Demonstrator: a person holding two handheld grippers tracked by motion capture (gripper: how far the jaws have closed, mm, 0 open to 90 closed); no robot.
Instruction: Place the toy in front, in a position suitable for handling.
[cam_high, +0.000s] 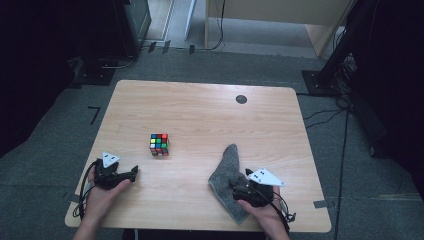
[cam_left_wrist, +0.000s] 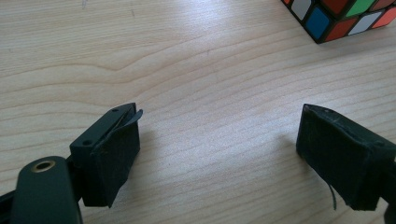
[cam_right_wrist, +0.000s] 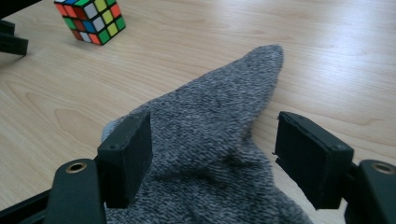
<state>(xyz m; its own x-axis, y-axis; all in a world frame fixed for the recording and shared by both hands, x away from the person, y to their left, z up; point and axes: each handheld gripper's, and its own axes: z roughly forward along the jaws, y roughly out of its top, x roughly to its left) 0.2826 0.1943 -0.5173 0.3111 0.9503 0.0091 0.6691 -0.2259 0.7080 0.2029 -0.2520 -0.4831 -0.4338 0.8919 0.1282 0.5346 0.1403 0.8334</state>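
Pale wooden worktop (cam_high: 200, 107), my right gripper (cam_high: 240, 186) low over the near edge, jaws apart astride the flat grey knitted sock (cam_high: 227, 172), my left gripper (cam_high: 131, 174) resting open, empty, multicoloured puzzle cube (cam_high: 159, 144) just beyond it.

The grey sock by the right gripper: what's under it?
Under the grey sock lies the wooden table, bare wood showing all round it. The right gripper hangs over it, jaws apart astride the fabric. Anything tucked beneath is covered and cannot be seen.
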